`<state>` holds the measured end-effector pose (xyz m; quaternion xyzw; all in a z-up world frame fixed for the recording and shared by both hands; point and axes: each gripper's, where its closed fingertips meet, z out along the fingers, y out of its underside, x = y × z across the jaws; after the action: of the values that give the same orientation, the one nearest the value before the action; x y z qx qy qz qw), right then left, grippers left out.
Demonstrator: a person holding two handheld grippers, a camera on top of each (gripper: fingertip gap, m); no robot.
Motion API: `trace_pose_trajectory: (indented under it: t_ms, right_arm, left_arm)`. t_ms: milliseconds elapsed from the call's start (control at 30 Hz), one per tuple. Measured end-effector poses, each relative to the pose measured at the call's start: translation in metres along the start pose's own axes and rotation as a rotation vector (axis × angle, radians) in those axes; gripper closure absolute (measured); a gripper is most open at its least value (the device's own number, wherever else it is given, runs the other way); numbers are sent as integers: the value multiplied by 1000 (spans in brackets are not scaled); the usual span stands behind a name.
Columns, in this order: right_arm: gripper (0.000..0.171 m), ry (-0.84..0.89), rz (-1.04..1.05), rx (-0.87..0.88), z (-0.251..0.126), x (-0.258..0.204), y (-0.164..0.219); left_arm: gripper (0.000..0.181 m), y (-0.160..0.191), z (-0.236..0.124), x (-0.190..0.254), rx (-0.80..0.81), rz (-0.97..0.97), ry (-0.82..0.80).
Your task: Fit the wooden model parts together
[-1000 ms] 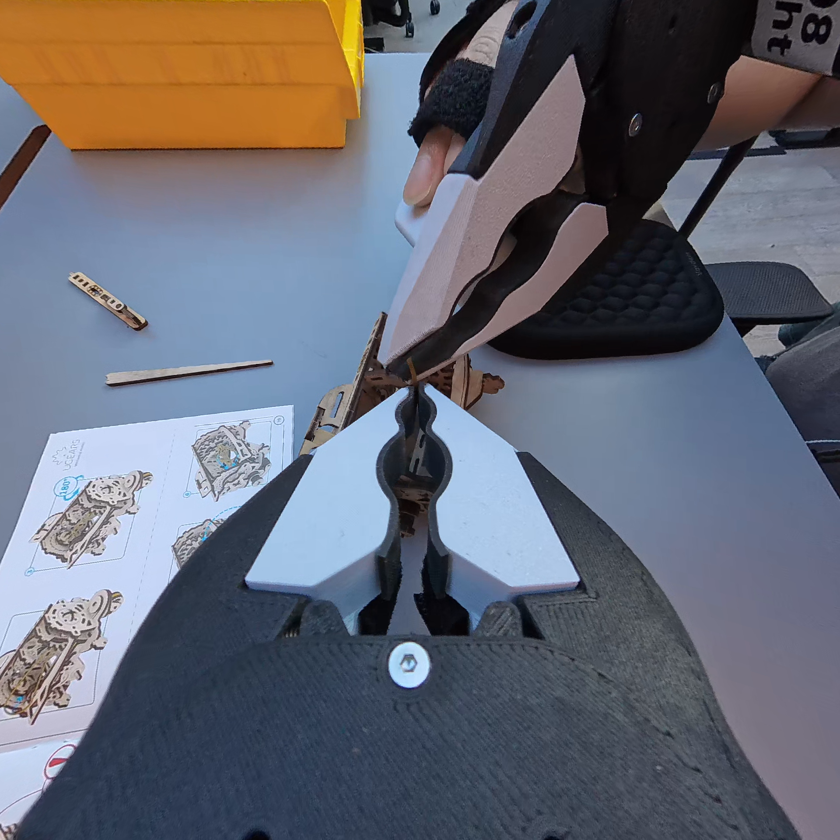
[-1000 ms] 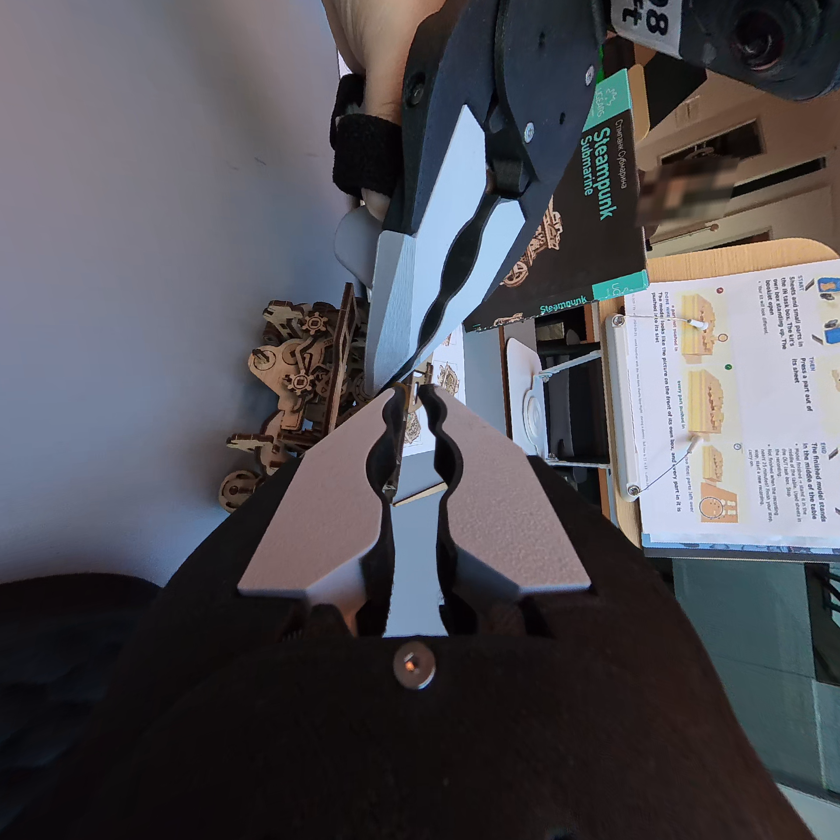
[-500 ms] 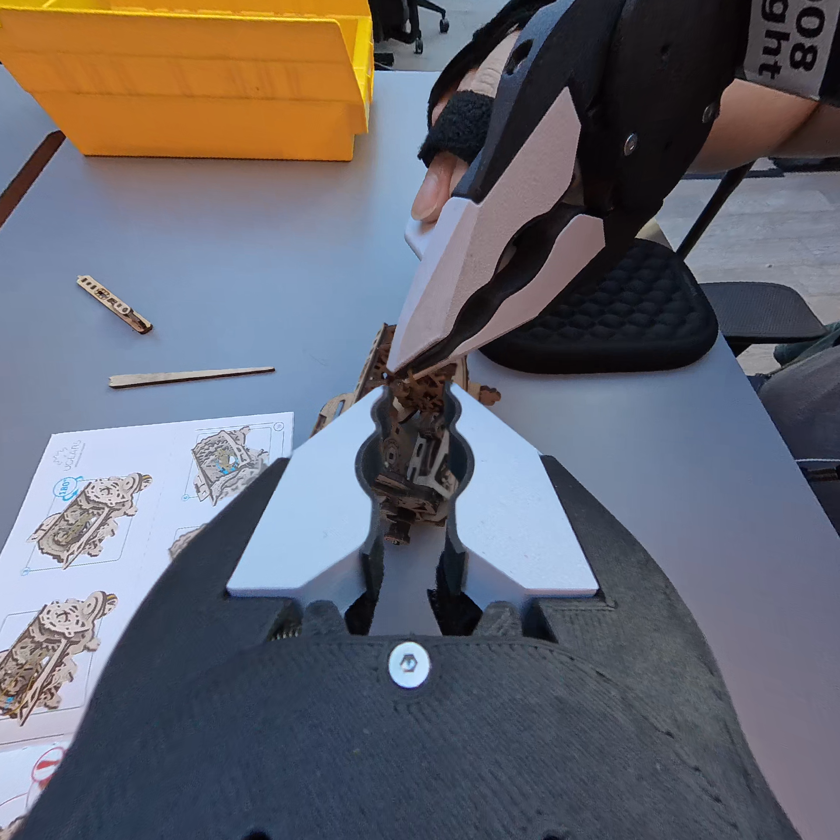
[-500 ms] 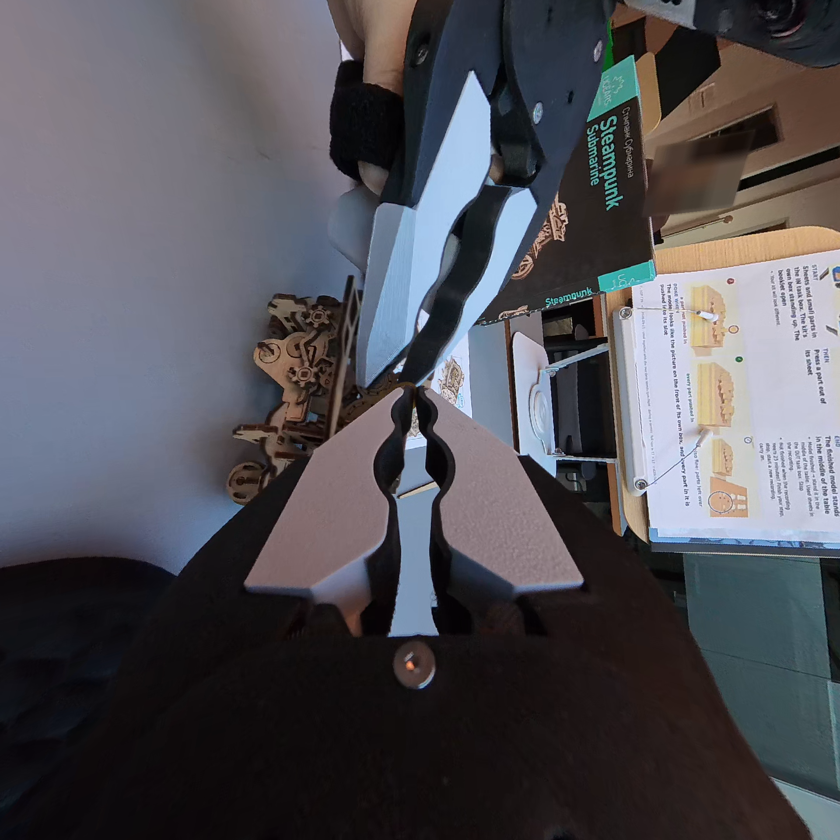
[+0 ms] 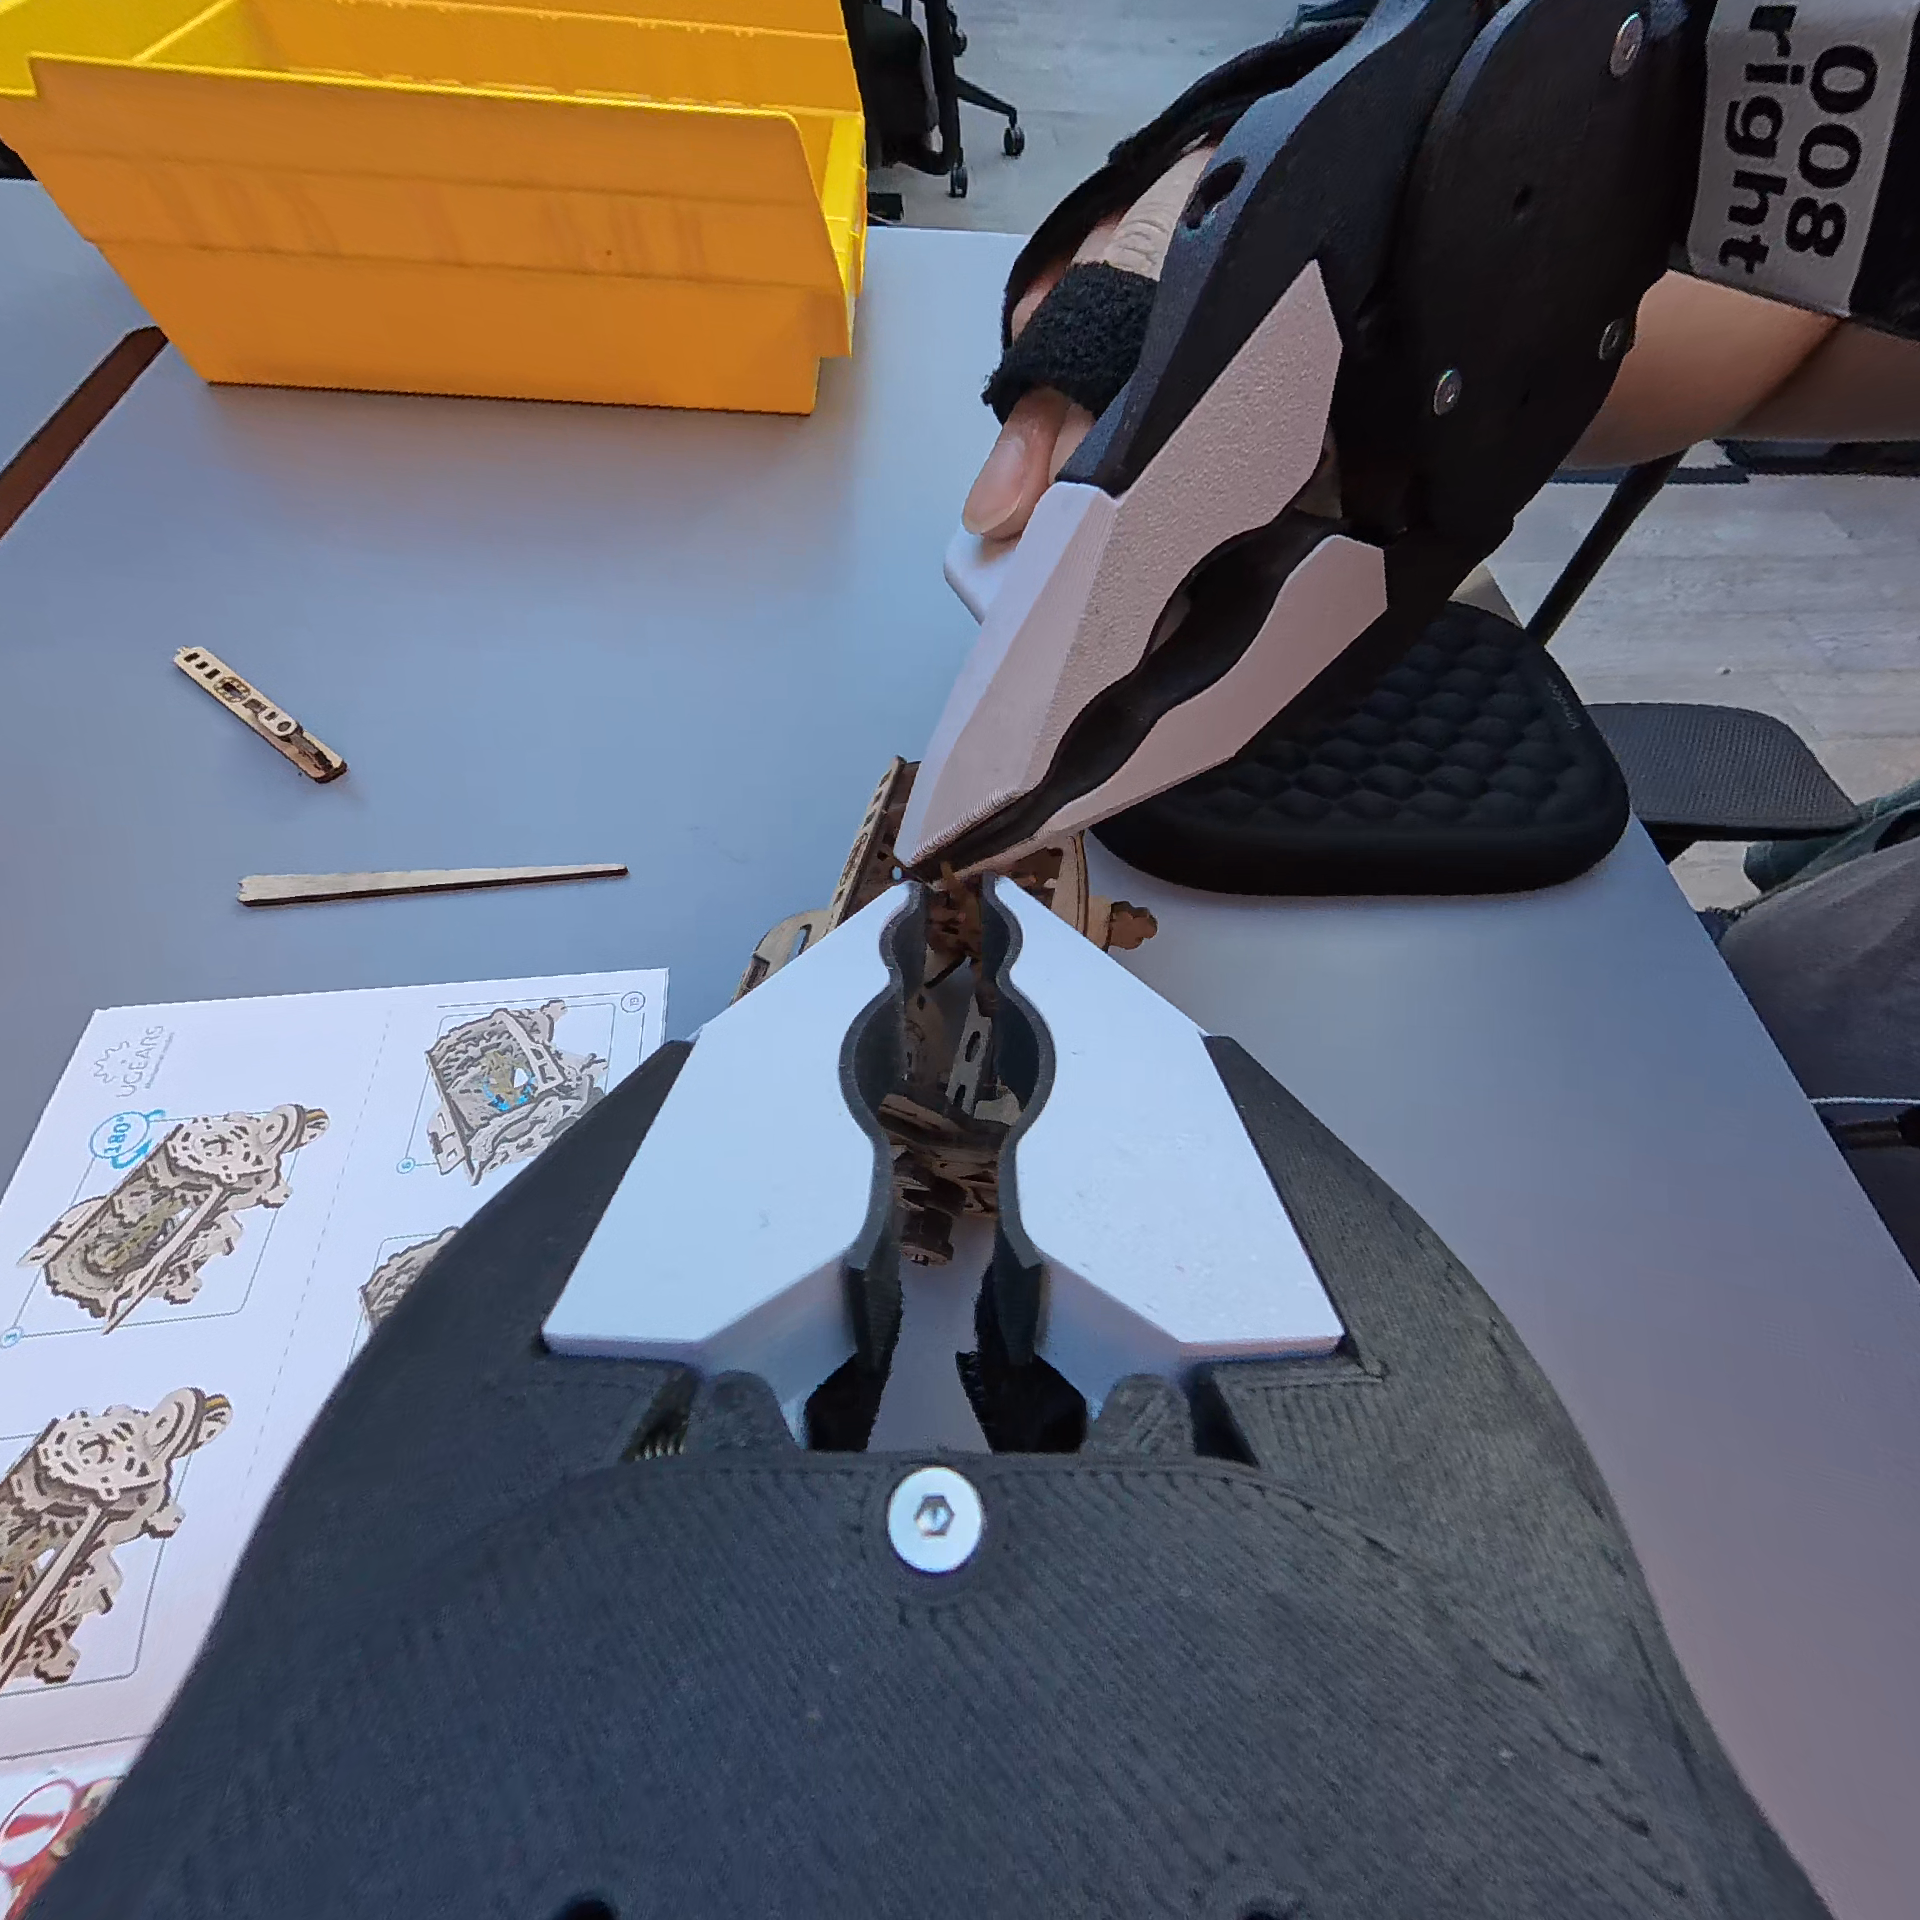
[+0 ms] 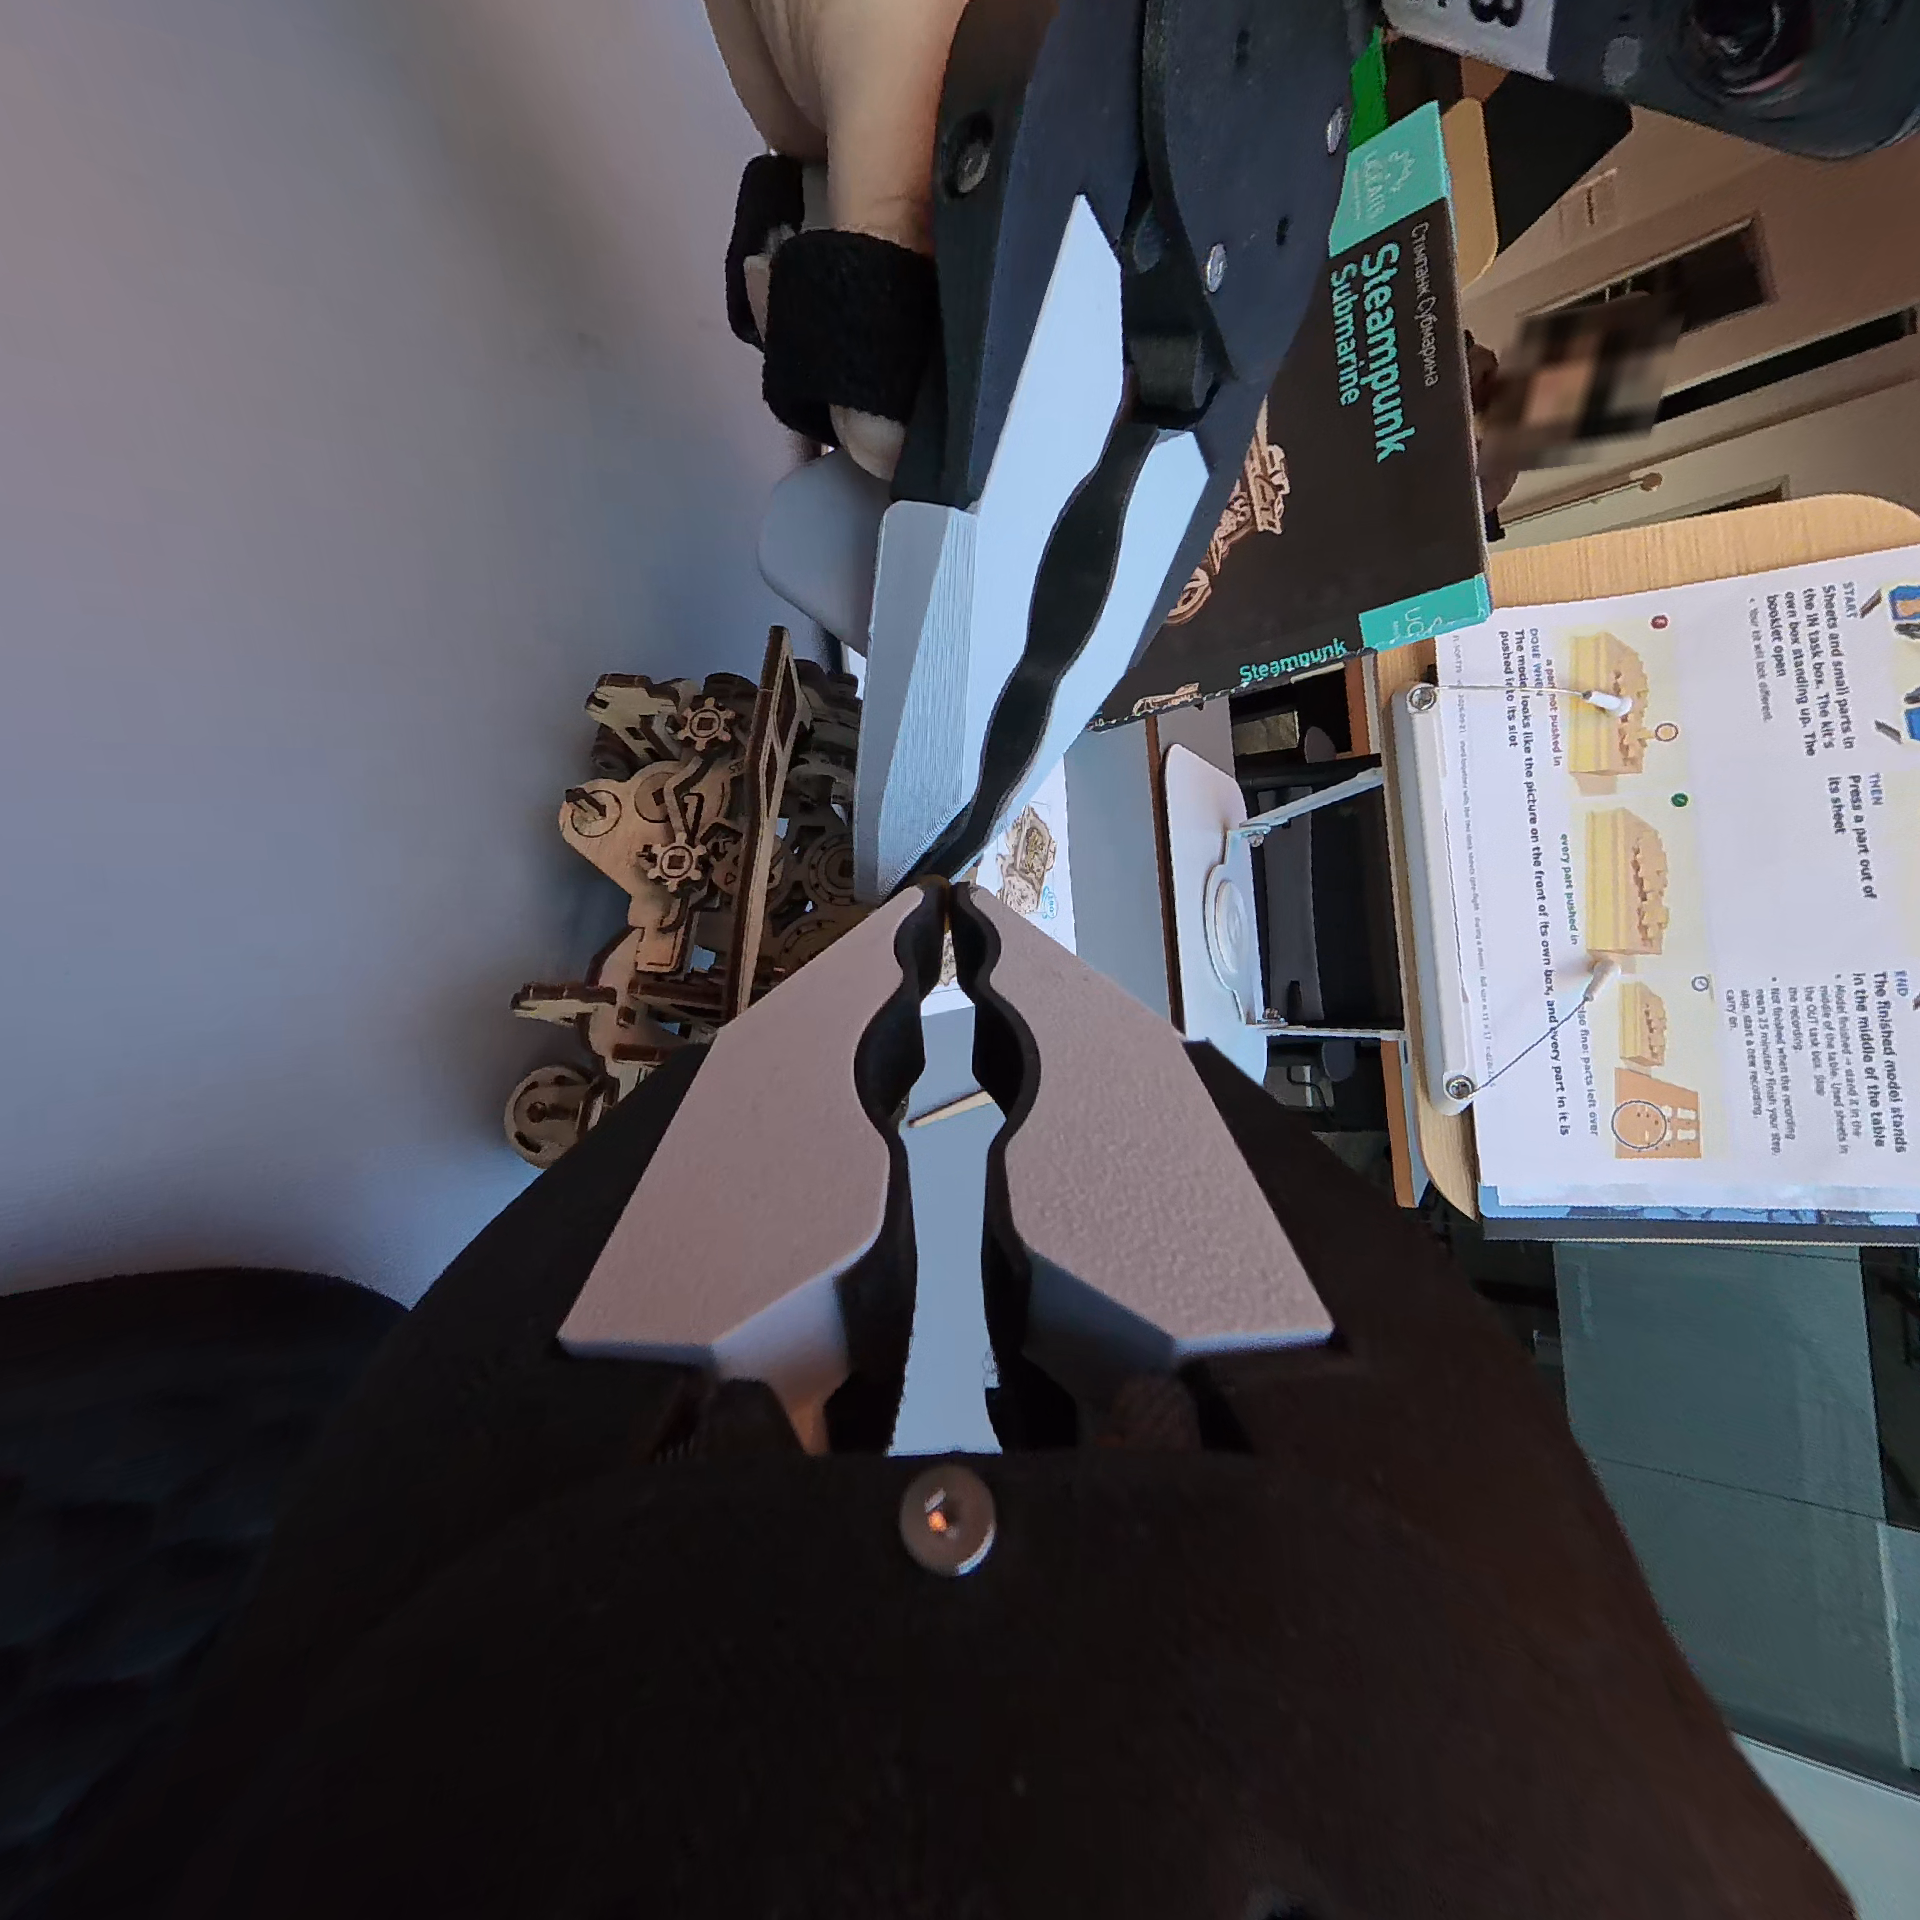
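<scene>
Instruction sheet (image 5: 312, 1143): flat on the table (image 5: 623, 571), left of the wooden model (image 6: 686, 862) and near it, so I can check the pictured steps against it.
Notched strip (image 5: 260, 717): well left of the model and farther back, a spare part waiting its turn.
Yellow bin (image 5: 468, 260): far behind and left of the model, out of my working space.
Plain strip (image 5: 426, 883): left of the model, nearer than the notched one, lying loose.
Wooden model: on the table directly under both sets of my tips, with its wheels and gears showing. I judge it is kept down so the table takes the push.
Left gripper (image 5: 951, 899): above the model's near side. The jaws are narrowed to a slim gap with wood showing in it, but I cannot tell whether they actually grip it. My guess is that they steady the model.
Small part (image 5: 948, 871): a thin sliver at the model's top edge, right where my two tips meet.
Right gripper (image 6: 940, 909): comes down on the model from the right, jaws clenched on the small part, angled steeply, as I judge, to press it into its slot.
Black pad (image 5: 1403, 758): right of the model at the table's edge, probably a rest for my forearm.
</scene>
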<state>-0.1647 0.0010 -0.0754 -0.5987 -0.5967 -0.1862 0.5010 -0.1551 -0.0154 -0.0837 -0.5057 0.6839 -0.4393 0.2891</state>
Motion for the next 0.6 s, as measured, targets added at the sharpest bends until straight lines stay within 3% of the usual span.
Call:
trace_pose_trajectory:
  t_ms: [600]
  right_arm:
    - [162,17,14,2,-3,3,6]
  left_arm:
    - [180,0,0,2,27,5,17]
